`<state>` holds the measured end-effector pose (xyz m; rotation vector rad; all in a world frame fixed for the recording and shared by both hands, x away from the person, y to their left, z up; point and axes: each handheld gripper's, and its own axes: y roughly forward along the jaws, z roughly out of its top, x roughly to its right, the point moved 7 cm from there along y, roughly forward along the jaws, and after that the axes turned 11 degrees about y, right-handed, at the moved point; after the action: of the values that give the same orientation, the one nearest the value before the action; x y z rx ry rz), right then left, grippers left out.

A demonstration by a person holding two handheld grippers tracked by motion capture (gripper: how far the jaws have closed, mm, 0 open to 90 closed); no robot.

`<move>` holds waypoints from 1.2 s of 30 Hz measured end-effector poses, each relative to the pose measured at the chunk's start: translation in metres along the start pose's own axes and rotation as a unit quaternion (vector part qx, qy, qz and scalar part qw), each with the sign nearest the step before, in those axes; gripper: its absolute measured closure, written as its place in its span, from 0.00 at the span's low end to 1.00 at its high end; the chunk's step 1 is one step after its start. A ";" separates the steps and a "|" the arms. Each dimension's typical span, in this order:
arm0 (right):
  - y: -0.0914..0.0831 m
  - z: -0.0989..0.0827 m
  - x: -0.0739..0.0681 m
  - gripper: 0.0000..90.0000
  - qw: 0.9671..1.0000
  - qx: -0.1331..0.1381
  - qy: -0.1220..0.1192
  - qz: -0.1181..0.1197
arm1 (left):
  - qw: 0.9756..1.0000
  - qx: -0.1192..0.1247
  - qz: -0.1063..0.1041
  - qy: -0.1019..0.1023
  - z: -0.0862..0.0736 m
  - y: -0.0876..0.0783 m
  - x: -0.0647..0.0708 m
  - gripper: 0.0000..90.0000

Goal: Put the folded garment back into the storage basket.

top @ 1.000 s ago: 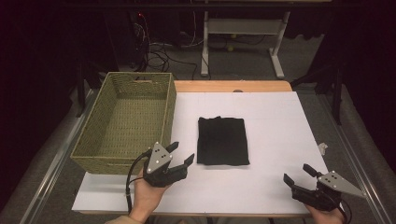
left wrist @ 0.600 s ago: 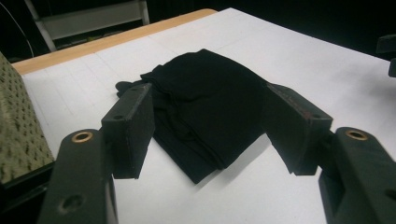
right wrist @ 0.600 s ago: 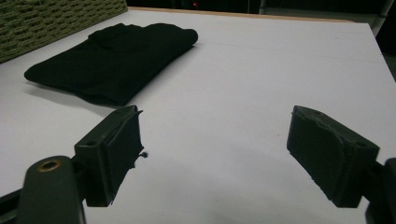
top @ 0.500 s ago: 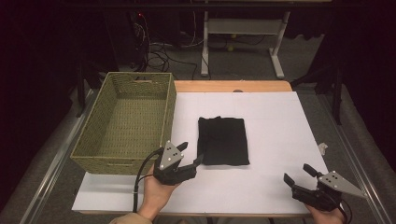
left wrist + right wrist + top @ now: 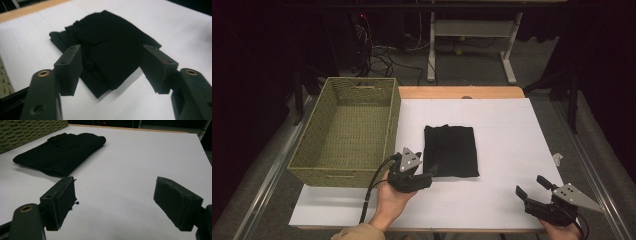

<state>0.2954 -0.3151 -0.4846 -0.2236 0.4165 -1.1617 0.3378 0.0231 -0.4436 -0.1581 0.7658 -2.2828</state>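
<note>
From the high view we see a white table (image 5: 512, 130) with a folded black cloth (image 5: 450, 150) lying flat near its middle. To the cloth's left stands a woven green basket (image 5: 347, 132), close by but apart from it. Our left gripper (image 5: 428, 171), held in the left hand (image 5: 392, 200), sits at the cloth's near left corner, its jaws reaching onto the cloth's edge; from here we cannot tell whether they touch it. Our right gripper (image 5: 532, 187) rests at the near right corner of the table, well apart from the cloth, jaws spread.

In the left gripper view, the left gripper (image 5: 112, 67) has its two jaws wide apart, one on each side of the near corner of the black cloth (image 5: 107, 47), which lies on the table between and beyond them. Nothing is clamped.

In the right gripper view, the right gripper (image 5: 115, 197) is wide apart over bare white table (image 5: 140, 157). The black cloth (image 5: 62, 151) lies farther off to the upper left, with the basket (image 5: 27, 130) behind it.
</note>
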 end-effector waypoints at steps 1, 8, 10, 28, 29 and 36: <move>0.000 0.000 0.000 0.20 1.000 0.000 0.001 0.000 | 1.000 -0.007 -0.006 -0.004 0.000 0.002 -0.001 0.33; 0.000 0.000 -0.001 0.20 1.000 0.000 0.000 0.001 | 0.999 -0.037 -0.015 -0.023 0.001 0.017 -0.006 0.33; 0.000 0.000 -0.001 0.20 1.000 -0.001 -0.001 0.001 | 0.998 -0.044 -0.019 -0.028 0.002 0.022 -0.007 0.30; -0.001 0.000 -0.001 0.20 1.000 0.000 0.000 0.003 | 0.994 -0.102 -0.018 -0.045 0.011 0.065 -0.019 0.24; -0.001 0.000 -0.001 0.20 1.000 0.000 0.000 0.004 | 0.993 -0.107 -0.016 -0.045 0.010 0.067 -0.020 0.24; 0.000 0.000 -0.001 0.20 1.000 -0.001 -0.002 0.005 | 0.991 -0.122 -0.012 -0.063 0.015 0.081 -0.028 0.22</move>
<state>0.2945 -0.3141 -0.4846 -0.2249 0.4146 -1.1517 0.4112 -0.0114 -0.4745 -0.4216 0.9784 -2.1728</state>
